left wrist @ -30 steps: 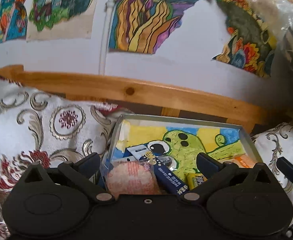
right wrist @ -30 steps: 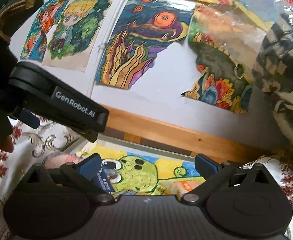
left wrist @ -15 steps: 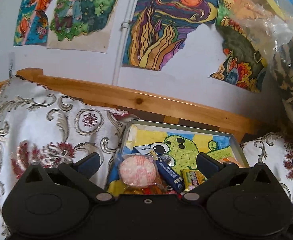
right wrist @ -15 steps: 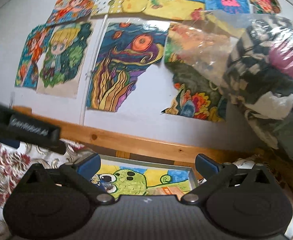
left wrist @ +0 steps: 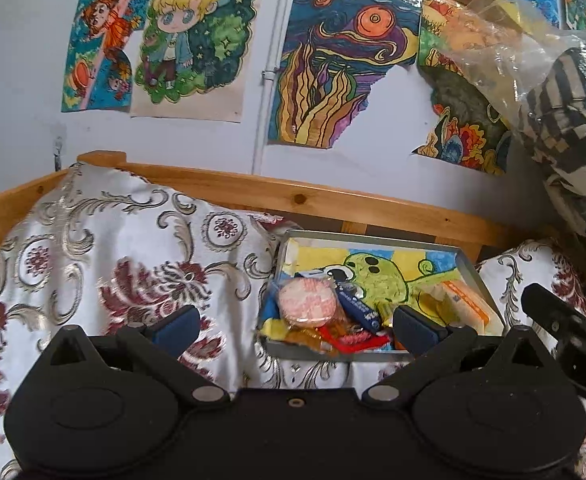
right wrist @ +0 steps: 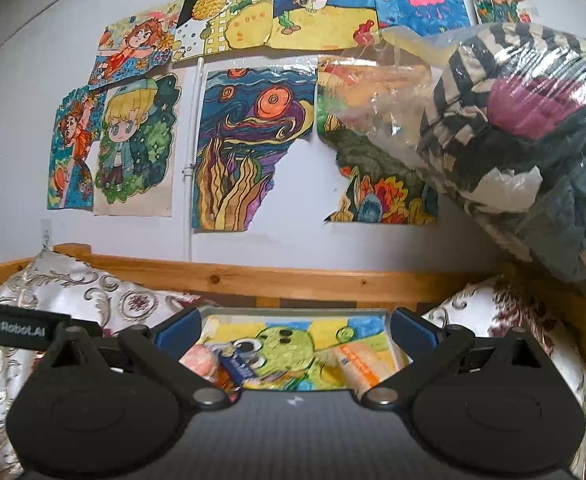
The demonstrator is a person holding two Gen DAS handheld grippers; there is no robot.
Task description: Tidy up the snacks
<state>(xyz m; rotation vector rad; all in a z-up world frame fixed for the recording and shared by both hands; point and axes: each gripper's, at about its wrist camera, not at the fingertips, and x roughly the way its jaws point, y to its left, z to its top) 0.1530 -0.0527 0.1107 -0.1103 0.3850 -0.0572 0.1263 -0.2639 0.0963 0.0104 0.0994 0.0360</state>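
A grey metal tray (left wrist: 473,270) lined with a green cartoon drawing rests on the patterned bedding. In its near left corner lie a round pink wrapped snack (left wrist: 307,303), a dark blue bar (left wrist: 357,308) and orange and red wrappers (left wrist: 325,338); an orange-striped packet (left wrist: 467,306) lies at its right. My left gripper (left wrist: 293,326) is open and holds nothing, back from the tray's near edge. My right gripper (right wrist: 293,330) is also open and empty, above the same tray (right wrist: 293,312), where the pink snack (right wrist: 197,360), blue bar (right wrist: 241,366) and orange packet (right wrist: 363,366) show.
A silver and maroon patterned cushion (left wrist: 113,264) lies left of the tray, another cushion (right wrist: 505,320) to its right. A wooden bed rail (left wrist: 333,200) runs behind, under a wall of drawings. A clear plastic bag of clothes (right wrist: 533,140) hangs at upper right.
Both grippers have pulled back and away from the tray, so it looks smaller and more wall shows. The left gripper has also shifted left. Both stay open and empty.
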